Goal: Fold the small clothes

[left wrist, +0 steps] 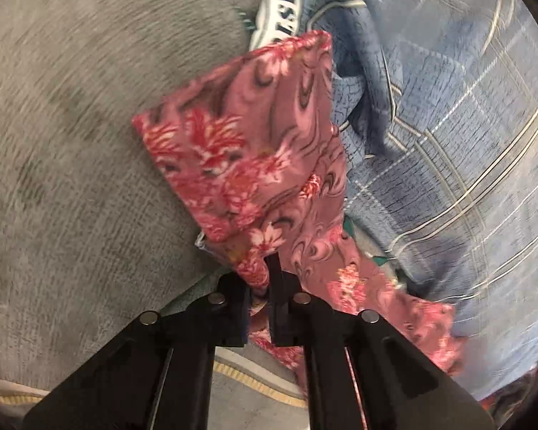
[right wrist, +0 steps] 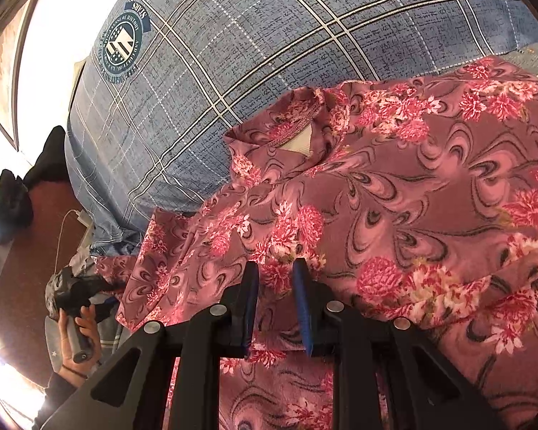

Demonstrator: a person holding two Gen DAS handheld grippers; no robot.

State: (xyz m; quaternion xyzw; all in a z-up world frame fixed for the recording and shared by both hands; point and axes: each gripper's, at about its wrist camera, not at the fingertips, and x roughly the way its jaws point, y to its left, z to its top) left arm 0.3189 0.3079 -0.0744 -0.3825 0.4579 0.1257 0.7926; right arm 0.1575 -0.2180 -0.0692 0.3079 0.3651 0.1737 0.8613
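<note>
We've got the left gripper (left wrist: 269, 268) pinched tight on the floral garment's (left wrist: 254, 150) sleeve end, which stretches away from us, while the right gripper (right wrist: 276, 272), jaws narrowly parted, grips its body on the plaid bedding (right wrist: 233, 53).

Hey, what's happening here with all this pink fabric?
A person is folding a pink floral garment that lies on a blue plaid bedcover, with a hand-held gripper in each hand. The left hand-held gripper is shut on a fold of the cloth beside a grey blanket. The right hand-held gripper is pinching another part of the garment. The person's hand shows at the left of the right wrist view.
</note>
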